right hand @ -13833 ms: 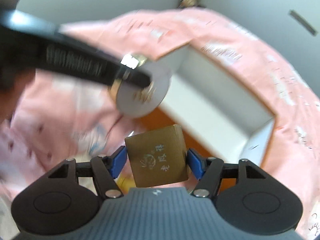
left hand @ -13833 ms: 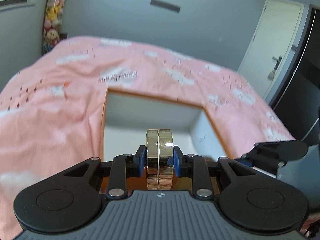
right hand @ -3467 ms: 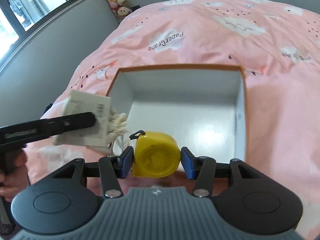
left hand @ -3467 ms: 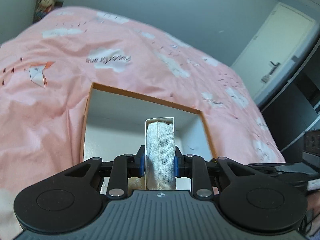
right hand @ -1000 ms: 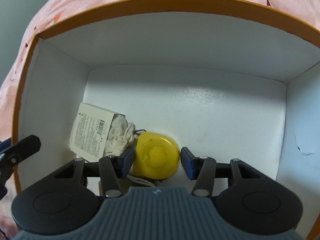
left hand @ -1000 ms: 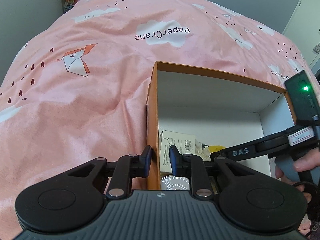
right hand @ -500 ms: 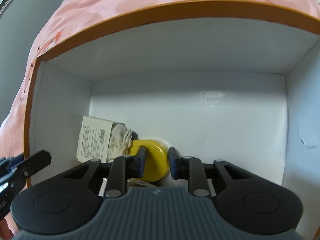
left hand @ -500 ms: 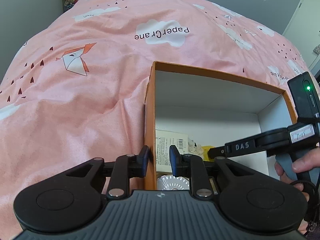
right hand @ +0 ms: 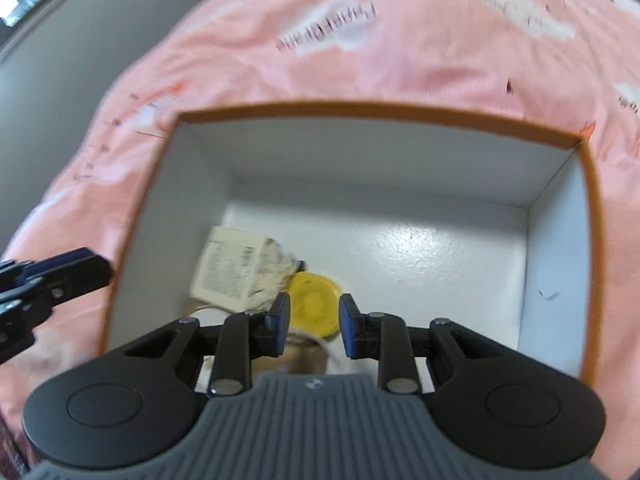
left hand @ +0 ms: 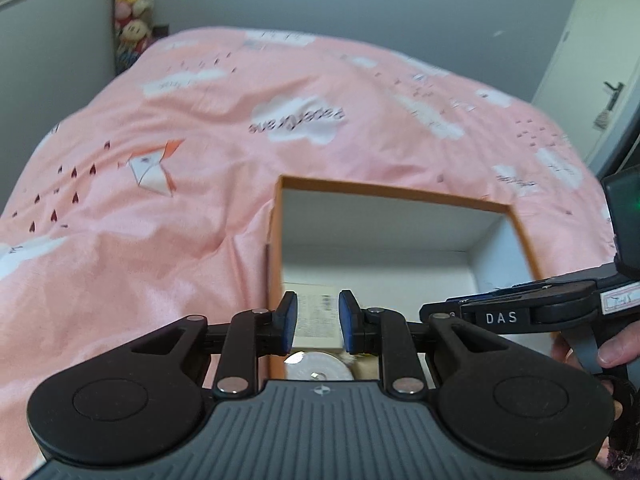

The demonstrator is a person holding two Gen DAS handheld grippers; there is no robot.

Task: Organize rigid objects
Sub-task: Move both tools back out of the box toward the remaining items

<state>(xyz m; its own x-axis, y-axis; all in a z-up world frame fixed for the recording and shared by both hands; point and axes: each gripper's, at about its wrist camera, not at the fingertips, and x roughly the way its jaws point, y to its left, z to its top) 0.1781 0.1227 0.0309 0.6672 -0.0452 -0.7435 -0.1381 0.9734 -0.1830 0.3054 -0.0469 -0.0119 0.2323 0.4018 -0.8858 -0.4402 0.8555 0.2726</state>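
Note:
An orange-rimmed box (left hand: 392, 190) with a white inside lies on the pink bed; in the right wrist view its rim (right hand: 360, 106) fills the middle. On its floor lie a yellow round tape measure (right hand: 314, 306) and a labelled pack (right hand: 230, 270) with cloth sticking out. My right gripper (right hand: 312, 320) hovers above the tape measure, jaws opening, nothing between them. My left gripper (left hand: 316, 320) hangs over the box's left wall, jaws drawn close and empty, with the pack (left hand: 316, 308) and a white disc (left hand: 320, 368) below. Each gripper shows in the other's view (left hand: 452, 310) (right hand: 100, 268).
The pink quilt (left hand: 160, 200) spreads around the box on all sides. Plush toys (left hand: 132, 8) stand in the far left corner and a door (left hand: 600, 60) is at the right. A hand (left hand: 616, 352) grips the right tool's handle.
The right gripper let go of the yellow tape measure, narrowed its jaws and rose out of the box. The left gripper also lifted and tilted up, so more of the bed shows.

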